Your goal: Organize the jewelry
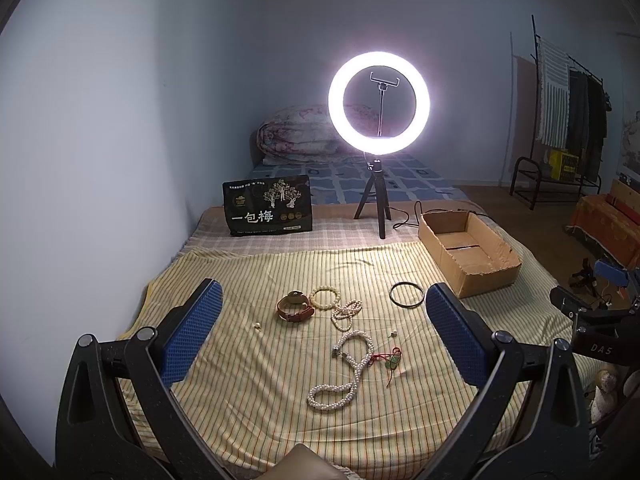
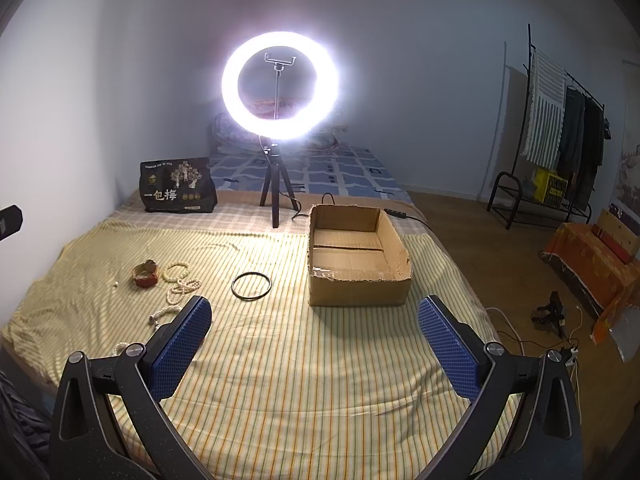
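- The left gripper (image 1: pixel 322 320) hangs above the striped bedsheet (image 1: pixel 248 400) with its 2 blue-padded fingers (image 1: pixel 192 332) spread wide and nothing between them.
- Between and beyond those fingers lies the jewelry: a long pearl necklace (image 1: pixel 344 372) looped on the sheet nearest the camera, with a red cord with green beads (image 1: pixel 390 360) touching its right side.
- Farther ahead, a brown leather watch (image 1: pixel 295 307) sits toward the left finger, a cream bead bracelet (image 1: pixel 325 298) just beside it, and a smaller pearl strand (image 1: pixel 346 312) touching that bracelet.
- 2 small loose pearl pieces lie apart: one (image 1: pixel 258 325) near the left finger, one (image 1: pixel 393 334) toward the right finger.
- A thin black bangle (image 1: pixel 406 294) lies flat just ahead of the right finger's tip.
- The right gripper (image 2: pixel 315 316) is likewise released, its fingers (image 2: pixel 448 344) wide apart and holding nothing.
- Straight ahead between its fingers stands an open cardboard box (image 2: pixel 360 290) on the sheet; nothing shows inside it.
- In this view the bangle lies left of the box, and the watch and bead pieces sit beyond the left fingertip.
- Behind everything, a lit ring light (image 2: pixel 280 86) on a tripod stands by a black snack bag (image 2: pixel 178 186).
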A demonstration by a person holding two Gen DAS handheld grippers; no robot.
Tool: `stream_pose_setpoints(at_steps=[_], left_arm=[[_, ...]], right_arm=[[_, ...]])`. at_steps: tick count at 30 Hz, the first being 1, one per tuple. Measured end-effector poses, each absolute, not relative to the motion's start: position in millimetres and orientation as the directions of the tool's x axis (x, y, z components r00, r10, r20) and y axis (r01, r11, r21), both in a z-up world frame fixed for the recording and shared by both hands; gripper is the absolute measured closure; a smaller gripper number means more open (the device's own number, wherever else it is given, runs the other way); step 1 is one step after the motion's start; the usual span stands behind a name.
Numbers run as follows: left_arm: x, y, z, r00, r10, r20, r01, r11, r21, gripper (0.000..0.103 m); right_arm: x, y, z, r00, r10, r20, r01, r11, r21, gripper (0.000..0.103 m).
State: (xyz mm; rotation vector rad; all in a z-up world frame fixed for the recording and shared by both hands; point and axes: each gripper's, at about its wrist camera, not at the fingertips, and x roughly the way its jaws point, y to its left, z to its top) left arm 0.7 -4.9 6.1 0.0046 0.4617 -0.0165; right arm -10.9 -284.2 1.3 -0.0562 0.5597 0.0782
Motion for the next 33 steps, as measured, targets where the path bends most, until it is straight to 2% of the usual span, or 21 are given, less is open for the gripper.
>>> stream_pose_setpoints(at_steps=[25,33], left_arm=[[-0.4,-6.9,-0.8,0.893,-0.015,-0.450,0.019,1.000,0.004,0.000],[14.0,-1.7,-7.4,0.878,-0.015,-0.479,0.016,1.000,-0.001,0.000]], right_arm=[[-9.6,-285.2,-1.8,0.839,0.059,-0.541,-0.086,0.996,-0.024,0.001],[-4.6,-282.8,-3.9,0.828,0.063,-0.558,-0.088,0.996,-0.018,0.001]])
